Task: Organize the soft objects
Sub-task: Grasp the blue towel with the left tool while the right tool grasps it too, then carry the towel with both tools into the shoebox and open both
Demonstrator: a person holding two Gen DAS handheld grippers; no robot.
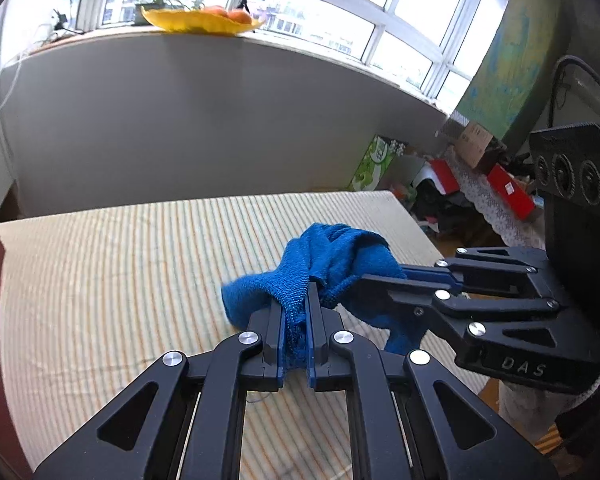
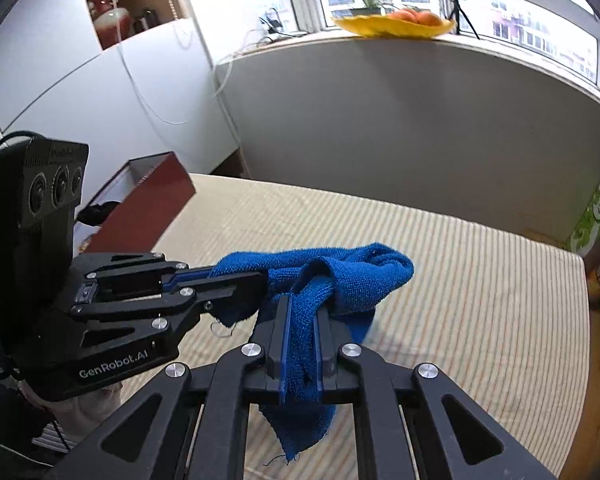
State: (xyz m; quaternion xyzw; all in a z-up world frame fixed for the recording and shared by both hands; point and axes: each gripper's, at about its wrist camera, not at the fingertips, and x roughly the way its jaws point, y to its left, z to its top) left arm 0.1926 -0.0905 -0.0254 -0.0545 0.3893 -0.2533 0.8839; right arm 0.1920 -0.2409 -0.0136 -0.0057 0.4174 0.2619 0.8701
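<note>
Towel (blue) at frame centre — left hand-held gripper and right hand-held gripper both clamped on it, above striped bed.

- We see a lived-in home bedroom: a striped mattress under a wide window.
- On the sill we see potted plants and a yellow fruit dish.
- Boxes clutter one corner.
</note>
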